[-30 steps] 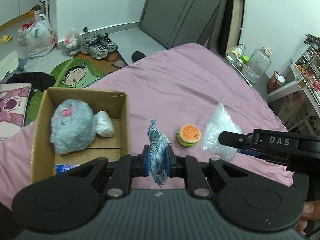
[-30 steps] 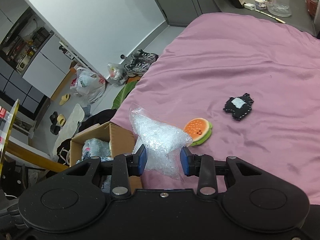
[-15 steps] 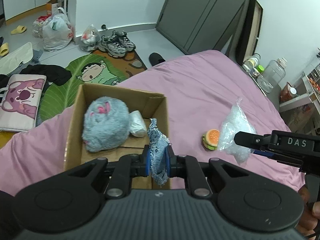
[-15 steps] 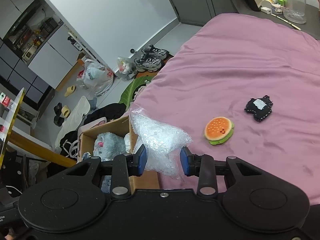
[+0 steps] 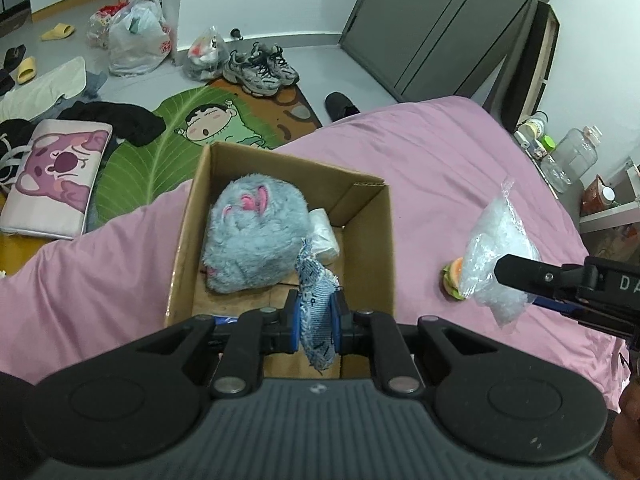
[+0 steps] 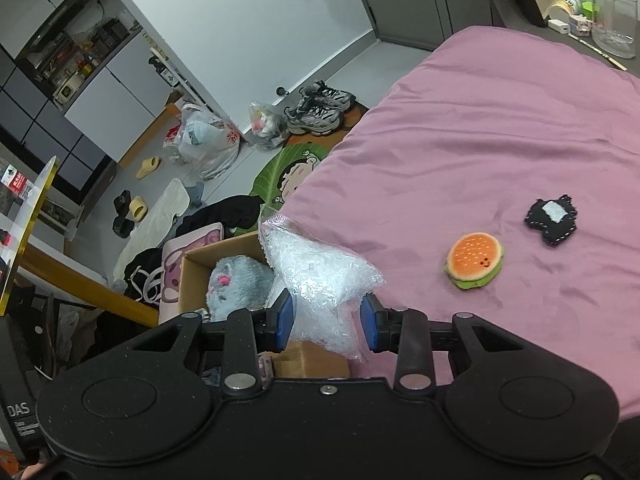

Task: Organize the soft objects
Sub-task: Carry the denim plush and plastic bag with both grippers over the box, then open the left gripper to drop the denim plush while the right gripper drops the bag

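Cardboard box (image 5: 384, 248): two items; two grippers, each loaded.

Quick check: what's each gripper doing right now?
Left gripper: shut on the denim scrap, above the box.
Right gripper: shut on the plastic bag.

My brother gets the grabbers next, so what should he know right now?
Left gripper: shut on the blue denim piece, held over the cardboard box.
Right gripper: shut on the clear plastic bag, in the air beside the box.
Done: the grey fluffy toy and a white bundle are in the box.
Left: drop the denim piece in, then the bag. The burger plush and the black patch still lie on the pink bed.
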Available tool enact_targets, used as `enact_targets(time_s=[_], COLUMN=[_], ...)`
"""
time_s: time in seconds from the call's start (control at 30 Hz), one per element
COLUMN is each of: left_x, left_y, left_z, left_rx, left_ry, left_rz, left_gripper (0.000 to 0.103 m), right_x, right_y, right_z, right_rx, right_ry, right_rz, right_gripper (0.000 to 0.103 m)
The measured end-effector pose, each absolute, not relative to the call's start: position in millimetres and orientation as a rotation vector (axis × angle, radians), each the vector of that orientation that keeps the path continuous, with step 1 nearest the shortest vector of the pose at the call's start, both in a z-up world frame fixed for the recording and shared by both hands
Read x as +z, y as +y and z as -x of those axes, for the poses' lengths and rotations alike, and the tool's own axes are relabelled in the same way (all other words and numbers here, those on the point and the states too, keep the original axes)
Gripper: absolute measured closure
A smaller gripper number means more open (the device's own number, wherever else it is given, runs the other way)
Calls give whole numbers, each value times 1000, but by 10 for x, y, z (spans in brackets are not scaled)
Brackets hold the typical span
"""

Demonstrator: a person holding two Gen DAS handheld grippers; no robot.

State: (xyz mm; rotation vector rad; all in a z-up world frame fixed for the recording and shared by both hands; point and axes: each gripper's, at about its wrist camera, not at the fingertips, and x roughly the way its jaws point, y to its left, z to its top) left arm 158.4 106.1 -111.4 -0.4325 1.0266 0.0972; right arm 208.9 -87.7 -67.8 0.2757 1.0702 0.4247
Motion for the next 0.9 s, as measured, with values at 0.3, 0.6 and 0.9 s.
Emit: enact_targets(time_s=[0.3, 0.6, 0.9], left_x=[-1275, -1321, -1192], left_y=[1256, 1376, 1488], left_z=[-1654, -1615, -1582], left_rx=[142, 141, 178], left_ry=[1075, 1097, 1071], left_rz=[480, 514, 515], left_gripper=[88, 84, 76], right_x=[-666, -705, -781], right_y=[-614, -413, -287], right_z=[-2081, -2086, -2117], right_rx=[466, 504, 525], right_ry=[1080, 1099, 1126], right_rz=[-245, -232, -233], right_gripper=[69, 69, 68])
